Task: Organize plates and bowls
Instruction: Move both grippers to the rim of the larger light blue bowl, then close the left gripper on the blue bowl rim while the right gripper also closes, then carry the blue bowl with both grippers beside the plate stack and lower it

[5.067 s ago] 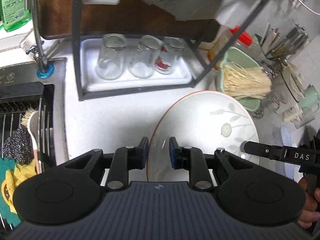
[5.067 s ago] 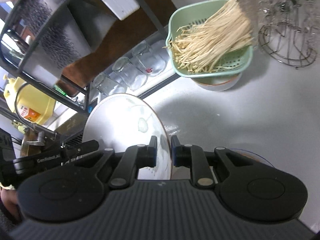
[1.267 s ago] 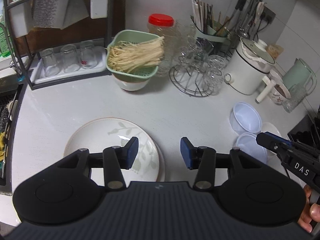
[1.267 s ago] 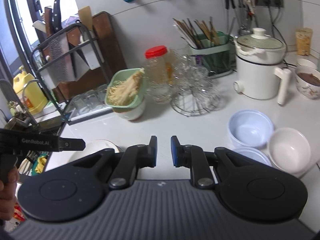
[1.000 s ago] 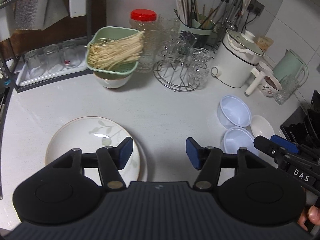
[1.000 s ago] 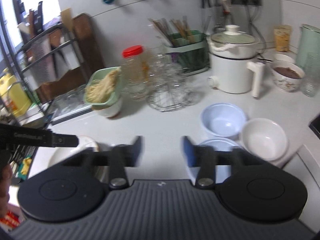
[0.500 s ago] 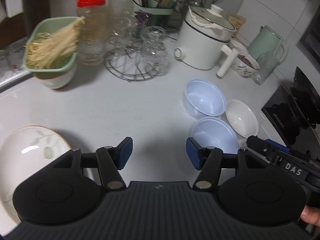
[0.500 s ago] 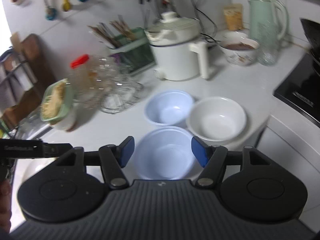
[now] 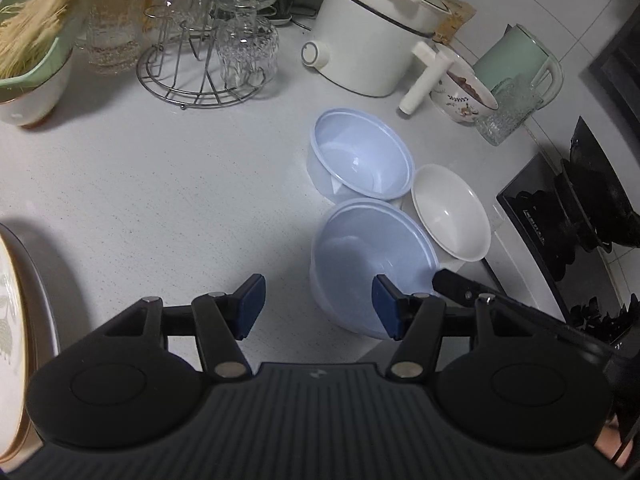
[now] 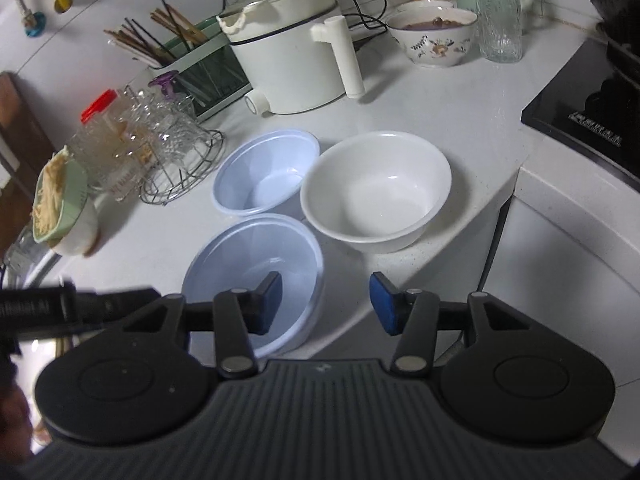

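Note:
Three bowls cluster near the counter's front right corner. The near pale blue bowl point(image 9: 372, 260) point(image 10: 256, 264) lies just ahead of both grippers. Behind it stand a second pale blue bowl point(image 9: 360, 160) point(image 10: 264, 176) and a white bowl point(image 9: 450, 212) point(image 10: 376, 192). My left gripper point(image 9: 318, 307) is open above bare counter, its right finger beside the near bowl's left wall. The jaws of my right gripper point(image 10: 326, 302) are closing. The near bowl's right rim sits between them, with neither pad touching it. The stacked leaf-patterned plates point(image 9: 10, 320) rest at the far left edge.
Behind the bowls stand a white electric pot point(image 9: 372, 28) point(image 10: 288, 52), a wire rack of glasses point(image 9: 208, 52), and a green colander of noodles point(image 9: 28, 52). A patterned bowl point(image 10: 434, 36) and a tumbler point(image 10: 496, 12) sit far right. A black hob point(image 10: 588, 116) borders the counter edge.
Both grippers let go of the plate, then swung right and down to the bowls, which now loom larger. The right jaws went from shut to wide and now narrow. The plates slid to the left edge.

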`<action>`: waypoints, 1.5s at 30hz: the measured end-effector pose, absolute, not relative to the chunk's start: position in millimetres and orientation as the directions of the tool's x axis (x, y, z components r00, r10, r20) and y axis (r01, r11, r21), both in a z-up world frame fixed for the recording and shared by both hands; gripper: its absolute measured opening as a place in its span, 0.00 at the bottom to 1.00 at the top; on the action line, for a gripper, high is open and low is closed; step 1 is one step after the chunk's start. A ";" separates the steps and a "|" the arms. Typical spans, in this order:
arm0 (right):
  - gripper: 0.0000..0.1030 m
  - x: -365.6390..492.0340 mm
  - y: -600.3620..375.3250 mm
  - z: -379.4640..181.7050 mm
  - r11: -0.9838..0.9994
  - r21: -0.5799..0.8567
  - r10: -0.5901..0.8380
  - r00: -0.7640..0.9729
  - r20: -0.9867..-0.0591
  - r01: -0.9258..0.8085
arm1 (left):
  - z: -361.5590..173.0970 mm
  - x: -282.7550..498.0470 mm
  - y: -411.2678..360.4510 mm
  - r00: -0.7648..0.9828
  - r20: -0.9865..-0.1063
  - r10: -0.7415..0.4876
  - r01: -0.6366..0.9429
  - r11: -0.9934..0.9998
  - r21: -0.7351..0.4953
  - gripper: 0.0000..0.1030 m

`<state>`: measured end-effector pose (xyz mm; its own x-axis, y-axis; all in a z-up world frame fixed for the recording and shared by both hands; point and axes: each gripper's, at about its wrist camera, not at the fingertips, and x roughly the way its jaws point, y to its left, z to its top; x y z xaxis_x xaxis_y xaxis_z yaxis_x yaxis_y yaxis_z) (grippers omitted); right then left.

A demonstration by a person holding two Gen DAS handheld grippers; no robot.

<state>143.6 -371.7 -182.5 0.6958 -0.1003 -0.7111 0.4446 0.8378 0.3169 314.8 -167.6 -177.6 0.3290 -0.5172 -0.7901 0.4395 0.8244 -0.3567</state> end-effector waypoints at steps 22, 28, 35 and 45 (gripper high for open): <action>0.16 159.0 -377.4 -204.0 0.829 0.391 0.018 0.680 -0.733 0.400 | -196.0 340.7 -199.0 0.267 -0.825 -0.498 0.444 0.823 -0.353 0.23; 0.17 163.5 -364.5 -199.2 0.850 0.381 0.035 0.683 -0.730 0.364 | -187.6 339.7 -182.1 0.315 -0.816 -0.486 0.438 0.837 -0.329 0.23; 0.17 187.7 -332.4 -181.3 0.897 0.381 0.111 0.718 -0.687 0.225 | -174.3 345.8 -127.3 0.391 -0.802 -0.452 0.320 0.884 -0.342 0.23; 0.17 233.5 -294.3 -177.5 0.928 0.369 0.232 0.707 -0.668 0.045 | -170.0 356.8 -80.5 0.462 -0.808 -0.366 0.205 0.930 -0.304 0.23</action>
